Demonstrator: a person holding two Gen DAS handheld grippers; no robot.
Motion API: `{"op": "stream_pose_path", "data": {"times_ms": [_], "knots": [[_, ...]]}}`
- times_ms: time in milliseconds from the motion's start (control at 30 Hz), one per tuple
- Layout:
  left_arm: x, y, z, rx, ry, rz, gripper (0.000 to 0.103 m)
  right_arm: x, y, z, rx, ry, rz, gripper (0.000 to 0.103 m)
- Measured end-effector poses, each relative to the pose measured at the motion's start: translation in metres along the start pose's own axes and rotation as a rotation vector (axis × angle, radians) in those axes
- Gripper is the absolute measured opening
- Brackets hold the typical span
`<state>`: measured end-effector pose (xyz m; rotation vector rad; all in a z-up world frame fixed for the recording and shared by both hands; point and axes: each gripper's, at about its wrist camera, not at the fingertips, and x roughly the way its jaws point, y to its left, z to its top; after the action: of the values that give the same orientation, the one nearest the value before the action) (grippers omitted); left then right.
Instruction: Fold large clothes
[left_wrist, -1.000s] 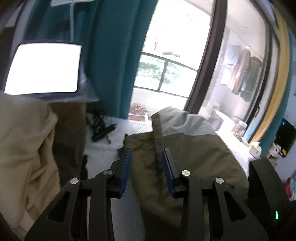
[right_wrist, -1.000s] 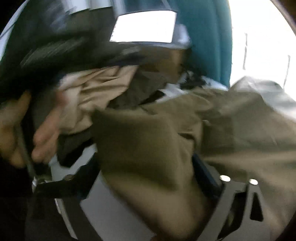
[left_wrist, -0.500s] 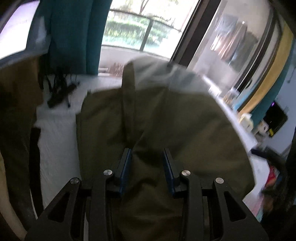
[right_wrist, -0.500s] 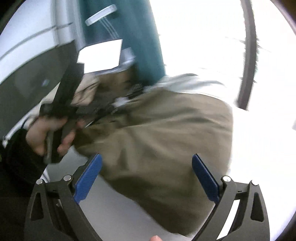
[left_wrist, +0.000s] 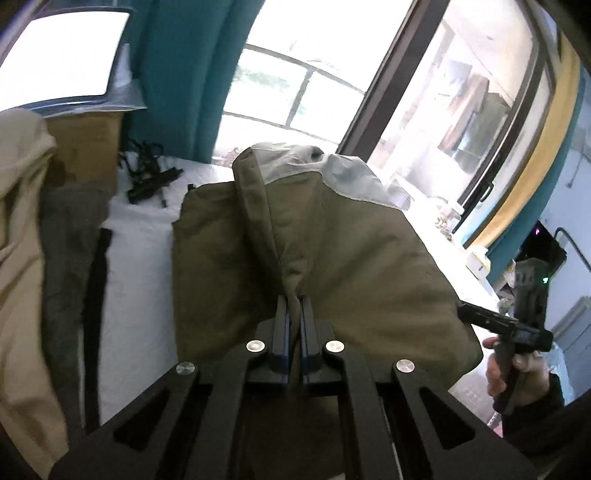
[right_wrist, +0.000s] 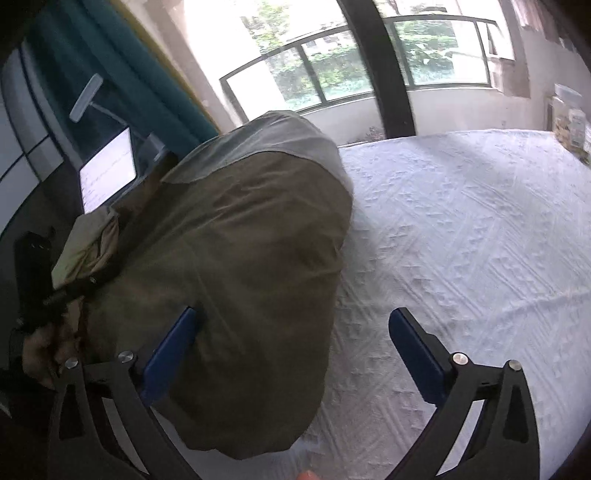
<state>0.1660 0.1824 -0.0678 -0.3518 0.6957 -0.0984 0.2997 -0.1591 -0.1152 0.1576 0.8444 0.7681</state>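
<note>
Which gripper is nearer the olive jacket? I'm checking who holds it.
Left. The left gripper is pinching the olive jacket; the right gripper stands open at its edge.

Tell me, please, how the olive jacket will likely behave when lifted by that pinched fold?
Probably floppy: the olive jacket puckers where the left tongs pinch it. Likely to drape and sag, since it slumps in soft creases on the white bedspread.

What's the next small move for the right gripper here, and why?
Probably close the right gripper on the olive jacket's near edge. Its jaws are wide open, the hem only brushing its left pad, while the left gripper is already pinched shut on a fold. Both corners need holding.
</note>
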Motion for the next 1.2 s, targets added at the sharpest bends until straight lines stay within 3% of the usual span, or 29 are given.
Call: {"op": "stream_pose_path", "data": {"times_ms": [200,400,500,533,600,667,800,867,933,1000,1200], "knots": [[0.045,0.02,-0.027,0.017,0.168,0.067,0.005,0.031,0.007,-0.009,-0.04,0.033,0.027,0.102],[0.038,0.016,-0.019,0.021,0.169,0.092,0.011,0.025,0.014,-0.012,-0.125,-0.001,-0.052,0.102],[0.025,0.018,-0.01,-0.019,0.115,0.1,0.018,0.027,0.01,-0.011,-0.11,0.007,-0.048,0.102],[0.018,0.02,-0.005,-0.048,0.077,0.082,0.021,0.027,0.009,-0.011,-0.109,0.009,-0.048,0.102],[0.006,0.022,0.005,-0.107,0.009,0.021,0.052,0.028,0.009,-0.01,-0.113,0.014,-0.049,0.102],[0.0,0.026,0.015,-0.138,-0.03,0.009,0.071,0.03,0.012,-0.007,-0.119,0.022,-0.054,0.102],[0.017,0.031,0.025,-0.124,0.009,0.089,0.072,0.028,0.017,-0.001,-0.135,0.03,-0.07,0.102],[0.03,0.042,0.028,-0.12,0.037,0.09,0.072,0.024,0.017,0.001,-0.147,0.022,-0.079,0.102],[0.047,0.059,0.027,-0.133,0.072,0.147,0.072,0.021,0.016,0.003,-0.15,0.012,-0.086,0.102],[0.06,0.072,0.024,-0.175,0.091,0.128,0.072,0.021,0.013,0.005,-0.145,0.004,-0.079,0.102],[0.092,0.085,0.02,-0.241,0.153,-0.04,0.072,0.023,0.005,0.015,-0.12,-0.004,-0.075,0.102]]}}
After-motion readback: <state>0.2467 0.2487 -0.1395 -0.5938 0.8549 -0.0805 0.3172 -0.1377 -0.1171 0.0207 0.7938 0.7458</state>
